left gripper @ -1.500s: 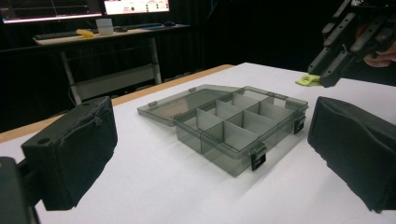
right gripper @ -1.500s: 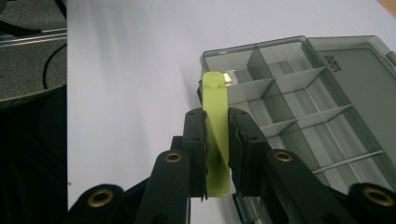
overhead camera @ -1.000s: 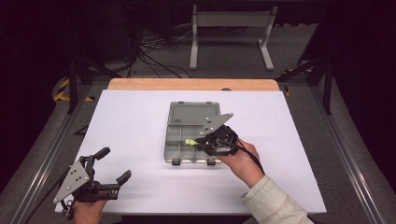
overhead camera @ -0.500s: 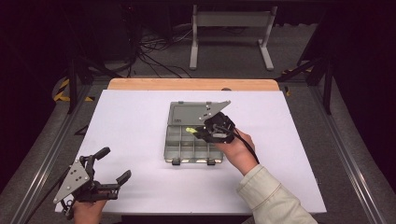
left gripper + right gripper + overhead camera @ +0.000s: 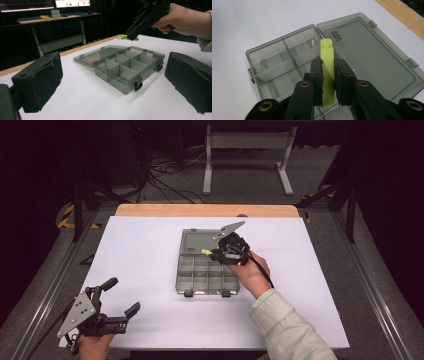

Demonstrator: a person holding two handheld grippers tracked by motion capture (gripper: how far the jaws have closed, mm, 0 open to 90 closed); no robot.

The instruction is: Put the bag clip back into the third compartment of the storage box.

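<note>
A grey see-through compartment box [image 5: 207, 274] lies open in the middle of the white table, its lid [image 5: 199, 242] flat behind it. My right gripper [image 5: 209, 253] hovers over the box's far row, shut on a small yellow-green block [image 5: 205, 252]. In the right gripper view the block [image 5: 327, 67] stands pinched between both pads, above the compartments [image 5: 284, 65] beside the lid [image 5: 372, 62]. My left gripper [image 5: 121, 296] rests open near the table's front left corner, nothing between its pads [image 5: 40, 80]. From the left gripper view the box [image 5: 125, 68] lies ahead, with the right gripper [image 5: 131, 37] above it.
The table's wooden far edge [image 5: 207, 210] lies just behind the lid. Two black latches [image 5: 189, 293] stick out from the box's front wall. A metal stand [image 5: 246, 155] and cables sit on the floor beyond the table.
My right gripper has carried the yellow-green block away from the front of the box toward its far row. The left gripper has stayed put.
</note>
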